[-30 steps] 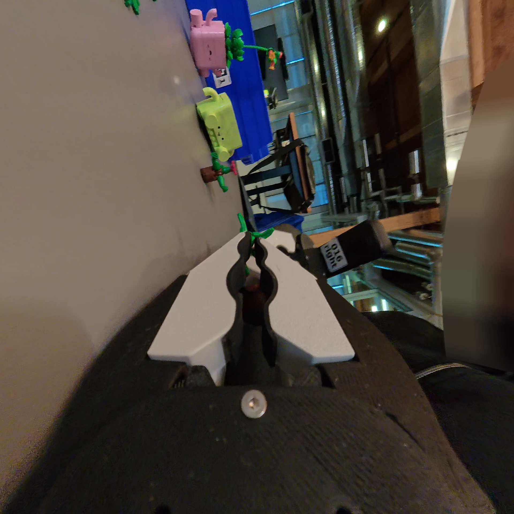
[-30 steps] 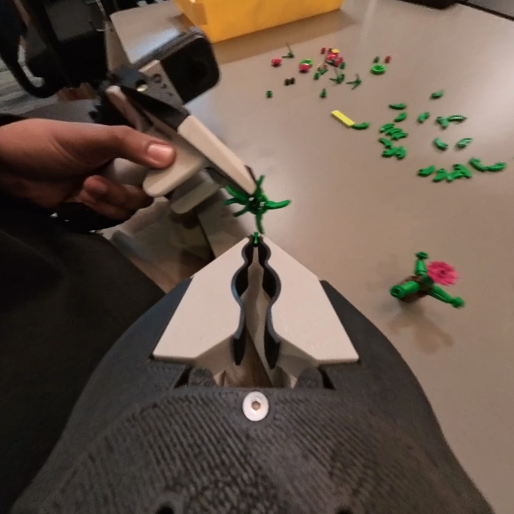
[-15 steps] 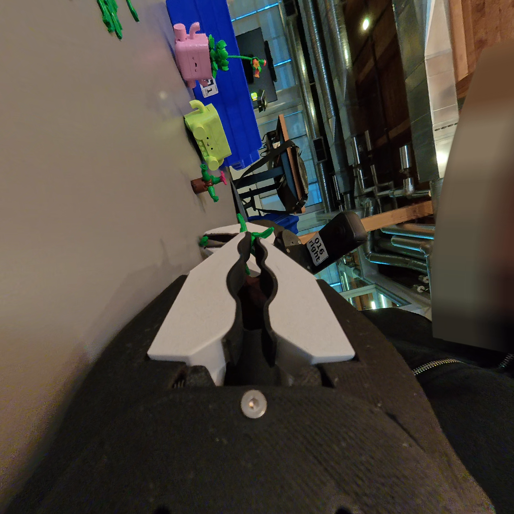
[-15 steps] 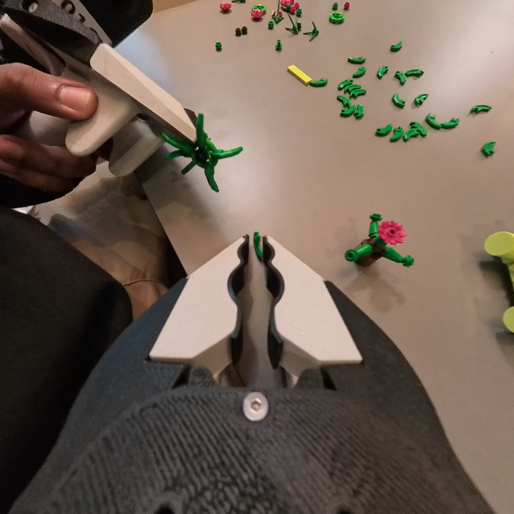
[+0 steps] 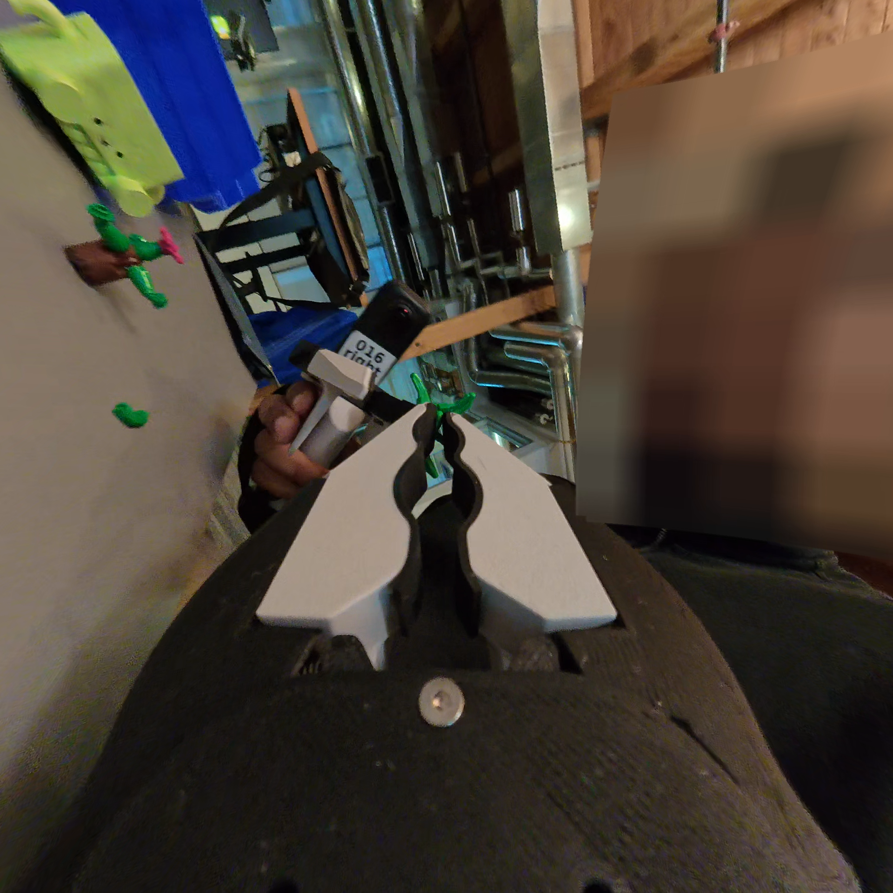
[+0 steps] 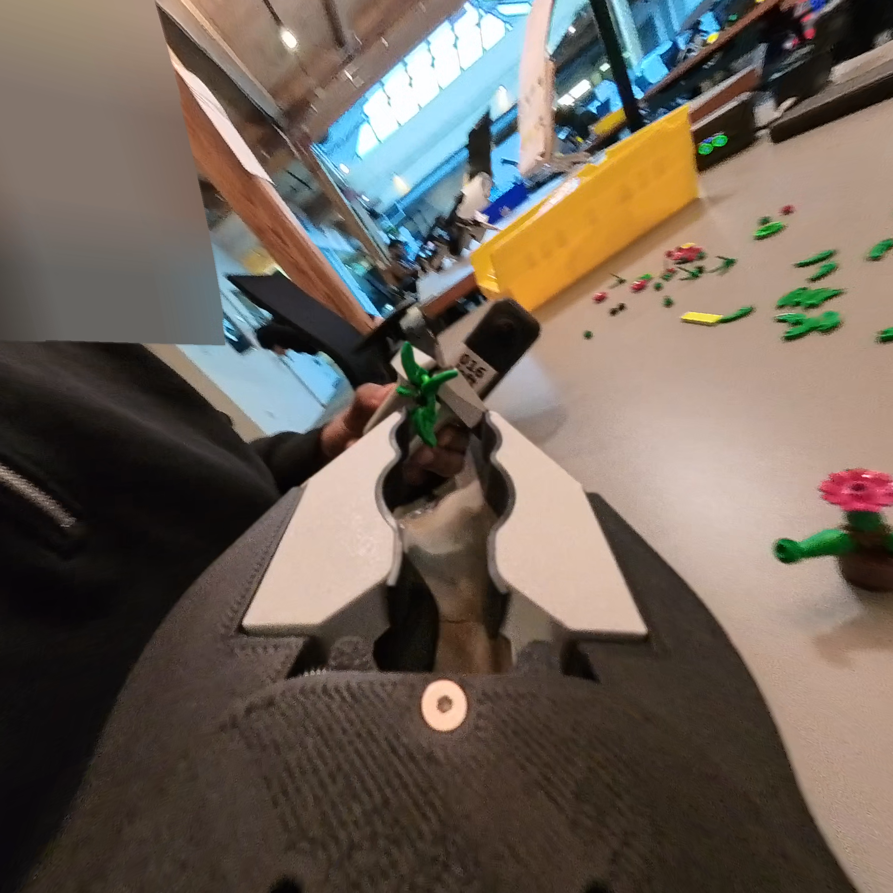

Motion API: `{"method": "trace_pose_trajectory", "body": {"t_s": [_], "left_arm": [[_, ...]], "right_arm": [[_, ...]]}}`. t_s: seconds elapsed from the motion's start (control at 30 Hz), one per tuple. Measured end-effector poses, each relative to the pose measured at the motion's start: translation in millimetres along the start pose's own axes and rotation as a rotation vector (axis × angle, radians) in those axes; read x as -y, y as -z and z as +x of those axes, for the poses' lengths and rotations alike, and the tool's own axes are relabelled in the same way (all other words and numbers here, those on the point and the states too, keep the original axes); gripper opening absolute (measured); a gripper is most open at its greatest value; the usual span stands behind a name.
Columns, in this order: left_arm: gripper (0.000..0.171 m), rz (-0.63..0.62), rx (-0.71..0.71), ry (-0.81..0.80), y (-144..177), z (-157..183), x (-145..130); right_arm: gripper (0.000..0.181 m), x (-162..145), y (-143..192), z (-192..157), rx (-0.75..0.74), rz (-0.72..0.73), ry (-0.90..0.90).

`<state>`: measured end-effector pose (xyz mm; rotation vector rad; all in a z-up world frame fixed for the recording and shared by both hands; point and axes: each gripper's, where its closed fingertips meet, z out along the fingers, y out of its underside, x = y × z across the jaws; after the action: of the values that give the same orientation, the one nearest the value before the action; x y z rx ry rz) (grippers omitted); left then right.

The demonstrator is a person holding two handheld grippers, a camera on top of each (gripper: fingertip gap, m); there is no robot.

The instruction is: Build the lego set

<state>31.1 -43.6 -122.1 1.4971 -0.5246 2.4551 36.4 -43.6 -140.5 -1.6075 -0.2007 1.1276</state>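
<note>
The left gripper (image 5: 437,423) is clamping a green leaf cluster (image 5: 442,403) at its tips, raised off the worktop (image 6: 676,435). The right gripper (image 6: 442,427), jaws parted and empty, is facing it, the cluster (image 6: 420,391) sitting just ahead of the gap, leaves splayed crosswise.

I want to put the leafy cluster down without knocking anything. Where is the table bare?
Bare table runs from the yellow bin toward the potted pink flower, left of the scattered green leaves. The far right, around those leaves, is crowded. The left gripper holds the leafy cluster.
</note>
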Motion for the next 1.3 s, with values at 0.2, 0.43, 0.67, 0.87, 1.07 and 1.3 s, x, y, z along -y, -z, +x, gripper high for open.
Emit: {"method": "trace_pose_trajectory", "body": {"t_s": [0.2, 0.43, 0.67, 0.87, 1.07, 1.3], "left_arm": [[0.000, -0.004, -0.028, 0.001, -6, 2, -5], [0.032, 0.008, 0.096, -0.116, -2, -9, 0], [0.018, -0.146, 0.371, -0.454, -5, -23, -11], [0.009, -0.123, 0.355, -0.449, -4, -20, -8], [0.007, -0.131, 0.356, -0.436, -2, -22, -10], [0.007, -0.105, 0.331, -0.403, -1, -21, -8]], "right_arm": [[0.007, 0, -2, -15, 0.101, 0.023, -0.035], [0.007, 1, -1, -11, 0.063, 0.018, -0.036], [0.007, -6, -2, -1, -0.002, -0.033, -0.042], [0.007, -8, -1, -1, -0.019, -0.060, -0.015], [0.008, -15, 0, -1, -0.037, -0.119, 0.041], [0.012, -4, 3, -4, -0.001, -0.050, 0.018]]}}
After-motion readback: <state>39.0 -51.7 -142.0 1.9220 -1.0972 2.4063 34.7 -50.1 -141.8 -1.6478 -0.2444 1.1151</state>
